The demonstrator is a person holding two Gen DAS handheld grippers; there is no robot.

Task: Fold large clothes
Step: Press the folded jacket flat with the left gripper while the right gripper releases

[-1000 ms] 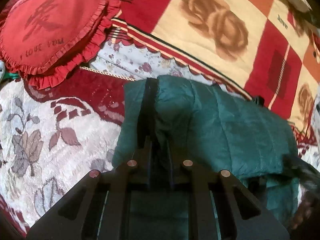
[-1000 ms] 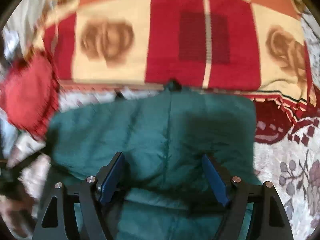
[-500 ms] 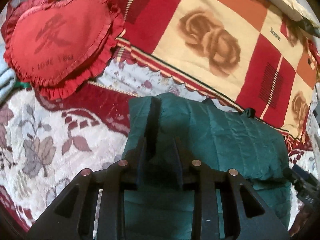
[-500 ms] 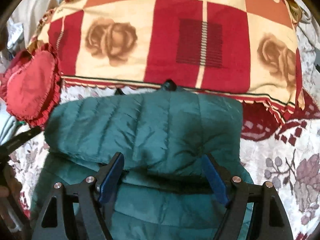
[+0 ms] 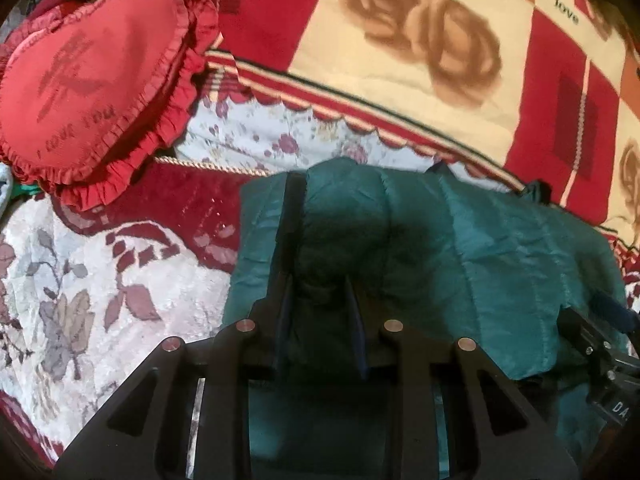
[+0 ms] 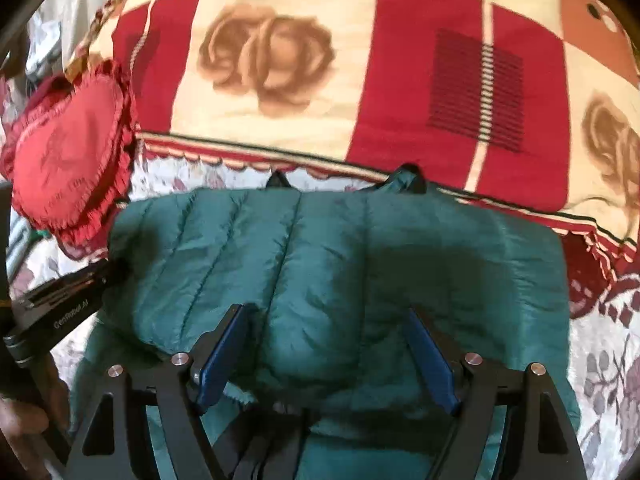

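1. On the floral bedspread (image 5: 80,312) lies the green quilted jacket (image 6: 320,264), folded over on itself so a puffy upper layer sits across a flatter lower one; its far edge lies just short of the rose-patterned blanket (image 6: 280,92), and the red heart cushion (image 5: 88,76) sits near its left corner.
2. Left gripper (image 5: 316,280) is narrowed around a bunched ridge of the jacket near the left end; padding fills the gap and the fingers look pressed in, so I judge it pinching the fabric.
3. Right gripper (image 6: 328,344) has its jaws spread wide, blue pads either side of the folded layer's near edge; nothing is clamped.
4. Handling, as a judgement: soft, light, springy fill; the shell looks slick, so layers may slide and the fold may puff back open.
5. Best hold seems to be along a stitched seam or the near hem, taking both layers deep between the pads; a shallow pinch on a puffed panel would likely slip.
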